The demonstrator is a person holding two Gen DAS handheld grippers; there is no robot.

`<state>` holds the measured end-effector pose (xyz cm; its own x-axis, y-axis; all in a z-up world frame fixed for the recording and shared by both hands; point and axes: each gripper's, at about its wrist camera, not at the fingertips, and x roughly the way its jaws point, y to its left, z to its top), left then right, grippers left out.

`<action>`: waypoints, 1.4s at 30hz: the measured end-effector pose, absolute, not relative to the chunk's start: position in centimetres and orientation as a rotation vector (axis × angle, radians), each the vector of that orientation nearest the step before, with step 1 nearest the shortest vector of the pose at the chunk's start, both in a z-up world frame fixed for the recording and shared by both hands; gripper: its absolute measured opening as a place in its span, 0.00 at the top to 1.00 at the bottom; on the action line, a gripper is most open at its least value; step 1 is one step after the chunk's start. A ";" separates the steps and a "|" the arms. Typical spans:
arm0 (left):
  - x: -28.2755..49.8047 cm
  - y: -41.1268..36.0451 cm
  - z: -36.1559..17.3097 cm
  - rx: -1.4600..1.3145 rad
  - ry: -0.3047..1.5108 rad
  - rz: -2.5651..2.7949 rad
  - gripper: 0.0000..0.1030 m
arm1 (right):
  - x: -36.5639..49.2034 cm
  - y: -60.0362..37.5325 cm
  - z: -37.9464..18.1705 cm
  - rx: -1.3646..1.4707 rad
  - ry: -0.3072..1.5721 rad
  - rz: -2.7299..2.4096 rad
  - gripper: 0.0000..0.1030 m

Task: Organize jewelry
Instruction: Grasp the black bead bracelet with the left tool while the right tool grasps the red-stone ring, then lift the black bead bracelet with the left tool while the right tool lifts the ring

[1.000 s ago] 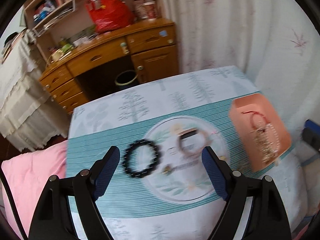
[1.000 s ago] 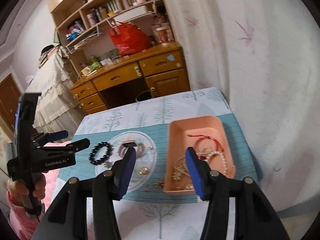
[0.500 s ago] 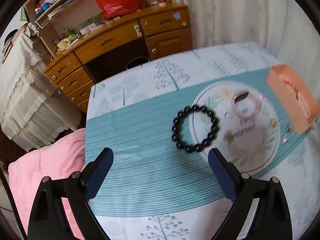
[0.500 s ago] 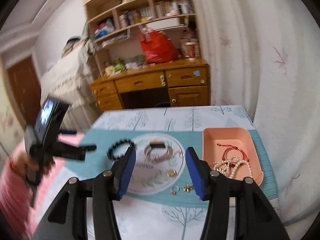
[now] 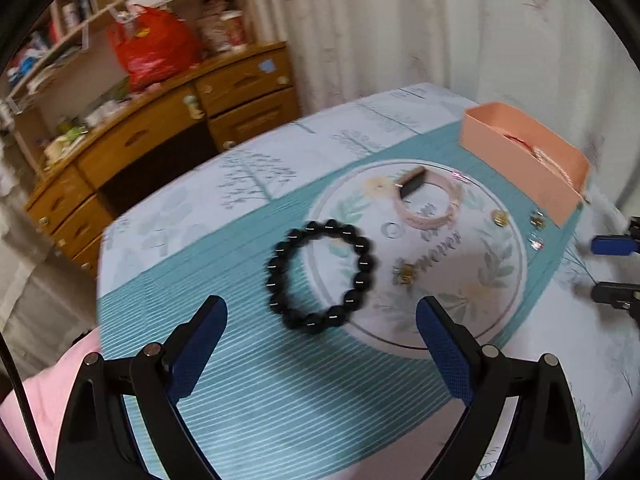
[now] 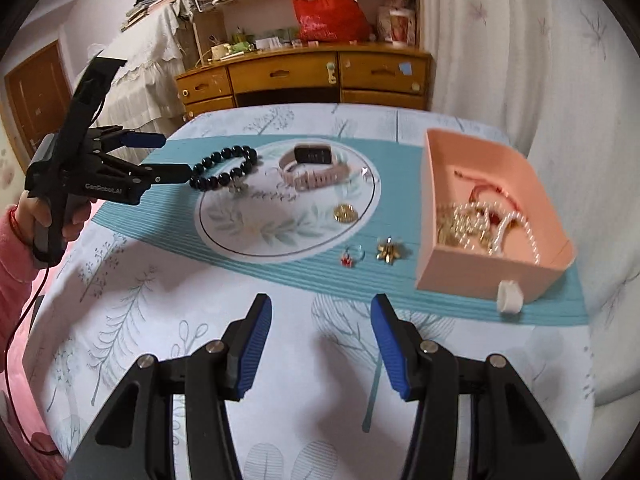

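Only through the right wrist camera do we see inside the pink tray (image 6: 436, 160), where pearls (image 6: 516, 224) tangle with a red cord. The black bead bracelet (image 5: 320, 276) lies ahead of our left gripper (image 5: 320, 344), straddling the round print's edge; its jaws stand wide, empty. Our right gripper (image 6: 320, 336) (half apart) holds nothing. Both have dropped lower since a second ago.
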<state>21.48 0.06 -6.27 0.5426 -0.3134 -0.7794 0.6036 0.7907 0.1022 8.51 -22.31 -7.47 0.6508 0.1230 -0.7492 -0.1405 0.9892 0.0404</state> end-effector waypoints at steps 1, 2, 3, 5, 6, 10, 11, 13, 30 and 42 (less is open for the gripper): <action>21.5 -0.3 -6.5 0.393 0.833 -0.578 0.08 | 8.7 -22.4 -7.9 -0.015 0.856 0.144 0.50; 21.5 -0.5 -6.7 0.403 0.828 -0.591 0.09 | 8.8 -22.4 -8.1 -0.013 0.863 0.136 0.50; 21.5 -0.9 -6.9 0.413 0.826 -0.605 0.10 | 9.0 -22.4 -8.5 -0.010 0.874 0.125 0.50; 21.6 -1.5 -7.6 0.433 0.838 -0.629 0.13 | 9.5 -22.5 -8.8 0.001 0.887 0.114 0.51; 21.6 -1.8 -8.0 0.446 0.843 -0.637 0.15 | 9.7 -22.5 -9.0 0.010 0.891 0.106 0.51; 22.0 -2.4 -9.0 0.487 0.823 -0.617 0.16 | 11.1 -22.5 -9.4 0.034 0.910 0.088 0.59; 22.3 -2.2 -9.1 0.476 0.826 -0.616 0.16 | 11.5 -22.5 -9.5 0.037 0.913 0.082 0.62; 22.9 -1.9 -9.4 0.442 0.842 -0.626 0.25 | 12.0 -22.6 -9.7 0.049 0.916 0.077 0.65; 23.4 -0.7 -10.3 0.316 0.860 -0.708 0.68 | 14.9 -20.3 -9.7 -0.077 0.936 0.007 0.92; 21.0 0.0 -9.9 0.261 0.938 -0.679 0.88 | 13.3 -20.9 -9.7 0.058 0.945 0.056 0.93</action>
